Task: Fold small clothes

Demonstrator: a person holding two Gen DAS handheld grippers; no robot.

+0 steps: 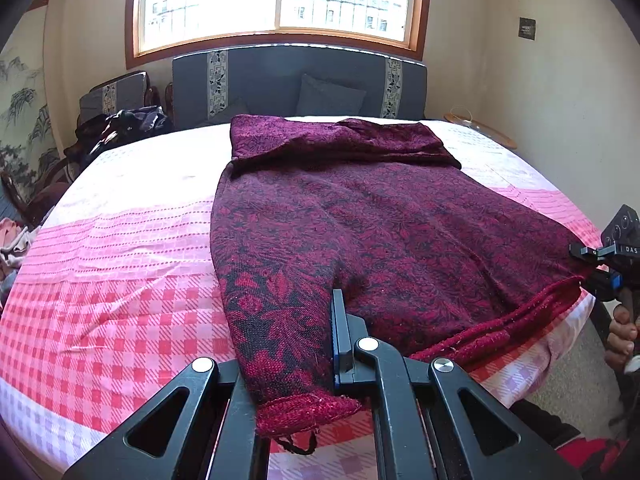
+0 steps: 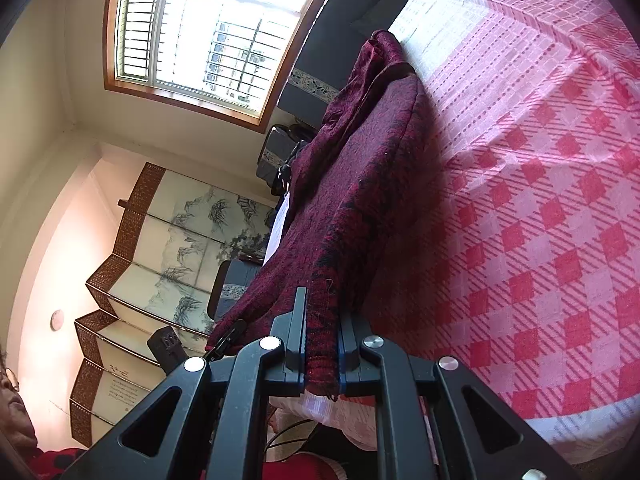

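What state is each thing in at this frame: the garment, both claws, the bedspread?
Maroon sweater: spread on the bed, far end folded over, near hem corners lifted.
Left claw: shut on the sweater's hem corner.
Right claw: shut on the other hem corner.
Checked bedspread: laid flat, slightly creased.

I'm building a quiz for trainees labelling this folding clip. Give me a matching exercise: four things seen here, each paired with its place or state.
Things:
1. left gripper
2. right gripper
3. sweater
4. bedsheet

Places or states:
A. pink and red checked, under the garment
B. clamped on the hem's left corner
C. dark red patterned, sleeves folded across its top
D. clamped on the hem's right corner

Pairs: 1-B, 2-D, 3-C, 4-A
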